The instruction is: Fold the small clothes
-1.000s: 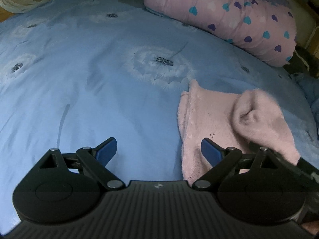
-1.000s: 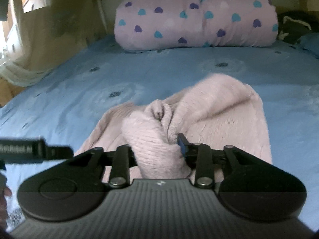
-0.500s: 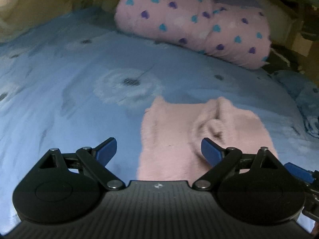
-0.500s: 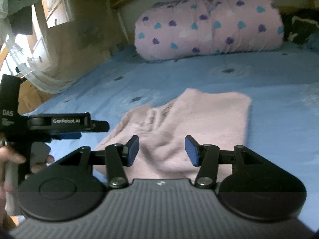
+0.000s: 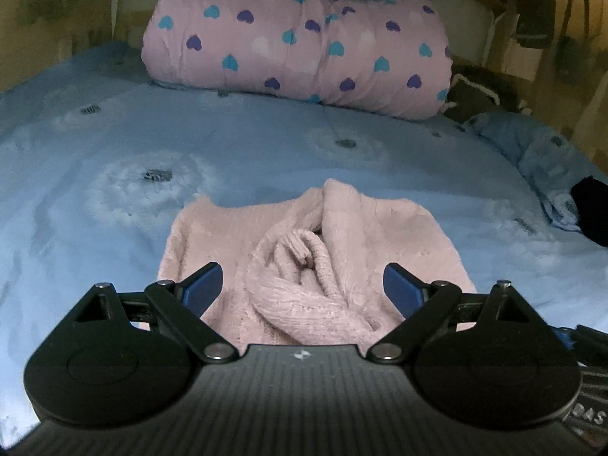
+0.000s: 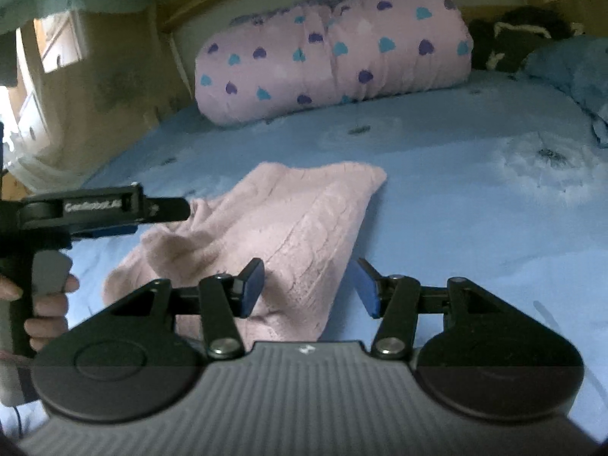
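Already both the left gripper (image 5: 302, 285) and right gripper (image 6: 309, 285) hang with jaws released over the fuzzy pink knitted garment (image 5: 315, 250) lying on the blue flowered bedsheet (image 5: 114, 144), whose bunched sleeve could, I reckon, spoil any fold.

Bed with blue flowered sheet

On the bed (image 5: 266, 144) a pink fuzzy garment (image 5: 342, 235) lies rumpled near the front; a rolled pink heart-print quilt (image 5: 296, 41) rests at the far end, crumpled blue bedding (image 5: 532, 144) beside it.
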The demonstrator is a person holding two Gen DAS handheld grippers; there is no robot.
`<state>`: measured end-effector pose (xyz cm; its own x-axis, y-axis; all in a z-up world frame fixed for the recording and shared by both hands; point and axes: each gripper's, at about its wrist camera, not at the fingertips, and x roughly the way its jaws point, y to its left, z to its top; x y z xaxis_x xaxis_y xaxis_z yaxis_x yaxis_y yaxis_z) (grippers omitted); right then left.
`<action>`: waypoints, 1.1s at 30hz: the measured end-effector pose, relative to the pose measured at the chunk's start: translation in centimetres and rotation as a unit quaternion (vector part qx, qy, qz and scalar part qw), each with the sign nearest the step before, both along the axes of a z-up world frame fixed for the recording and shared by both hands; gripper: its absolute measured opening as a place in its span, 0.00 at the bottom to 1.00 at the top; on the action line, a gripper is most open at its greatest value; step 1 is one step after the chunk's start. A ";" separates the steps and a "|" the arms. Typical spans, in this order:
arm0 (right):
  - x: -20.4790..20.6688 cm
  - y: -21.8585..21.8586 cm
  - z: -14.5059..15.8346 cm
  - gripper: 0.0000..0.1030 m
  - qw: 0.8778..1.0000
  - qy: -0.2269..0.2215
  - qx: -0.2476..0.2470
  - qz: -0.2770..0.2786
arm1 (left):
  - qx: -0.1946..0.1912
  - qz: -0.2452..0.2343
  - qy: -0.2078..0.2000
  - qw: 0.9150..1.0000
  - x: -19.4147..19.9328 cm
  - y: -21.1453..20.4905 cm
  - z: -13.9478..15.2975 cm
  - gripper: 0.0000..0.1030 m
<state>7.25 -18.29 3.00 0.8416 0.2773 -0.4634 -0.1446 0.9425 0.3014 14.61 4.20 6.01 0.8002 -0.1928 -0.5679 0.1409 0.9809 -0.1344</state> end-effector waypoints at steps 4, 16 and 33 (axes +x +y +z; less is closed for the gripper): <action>-0.2 0.6 0.3 0.53 1.000 -0.011 -0.028 0.008 | 0.010 0.005 0.007 1.000 2.1 -0.7 -1.1 0.91; 0.3 -2.3 -0.8 0.57 0.998 0.025 0.051 -0.035 | -0.003 -0.015 -0.010 1.000 2.3 -1.8 -3.2 0.62; 0.6 -3.7 -1.8 0.58 0.990 0.054 0.101 -0.081 | -0.016 -0.023 -0.044 0.999 1.8 -2.2 -4.0 0.37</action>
<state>7.81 -21.94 1.15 0.8316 0.2387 -0.5015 0.0463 0.8700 0.4909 16.41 1.95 2.05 0.8369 -0.2483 -0.4878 0.1989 0.9682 -0.1514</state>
